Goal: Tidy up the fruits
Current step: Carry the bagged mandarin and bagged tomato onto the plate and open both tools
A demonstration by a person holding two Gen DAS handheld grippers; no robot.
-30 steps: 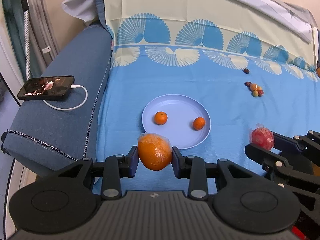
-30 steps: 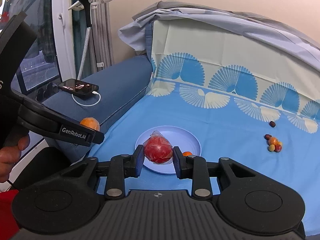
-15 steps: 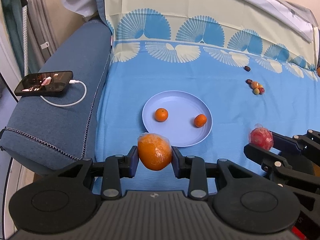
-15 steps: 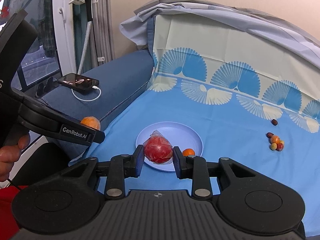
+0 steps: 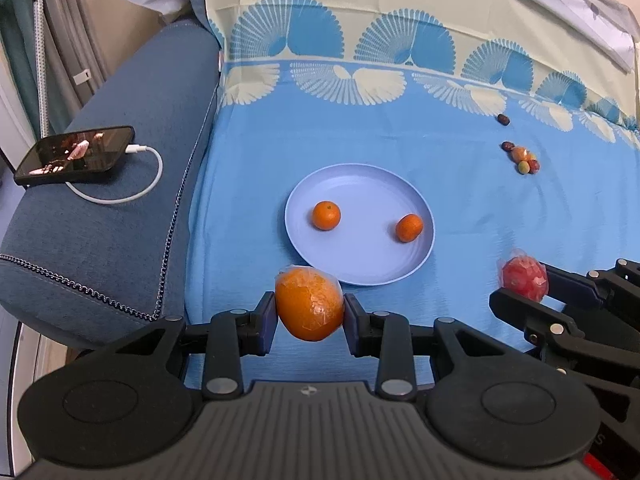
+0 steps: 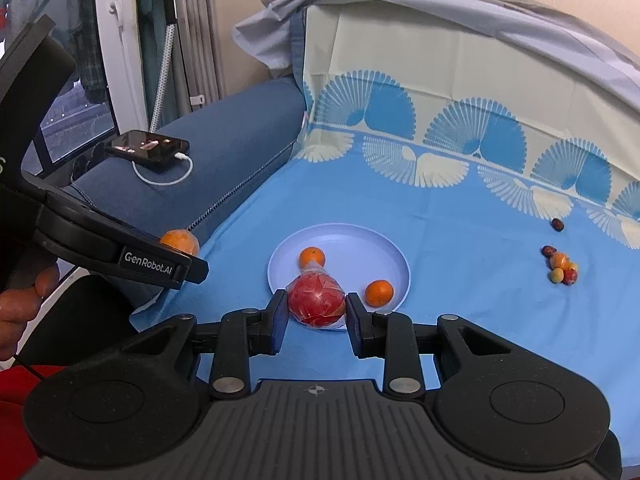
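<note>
My left gripper [image 5: 310, 312] is shut on a plastic-wrapped orange [image 5: 309, 303], held just short of the near rim of a pale blue plate [image 5: 360, 268]. Two small tangerines [image 5: 326, 215] [image 5: 409, 227] lie on that plate. My right gripper [image 6: 316, 306] is shut on a plastic-wrapped red fruit [image 6: 316, 300] over the plate's near edge [image 6: 400, 260]. In the left wrist view the right gripper [image 5: 532, 286] shows at the right with the red fruit [image 5: 523, 278]. In the right wrist view the left gripper [image 6: 176, 254] shows at the left with the orange [image 6: 180, 241].
A cluster of small fruits [image 5: 524, 158] and one dark fruit [image 5: 503, 119] lie on the blue patterned sheet [image 5: 400, 136] at the right. A phone [image 5: 74, 154] on a white cable rests on the denim sofa arm [image 5: 120, 220] at the left. A person's hand [image 6: 24, 300] grips the left tool.
Both grippers have moved a little forward and down toward the plate, which now looks nearer in both views. Each still holds its fruit.
</note>
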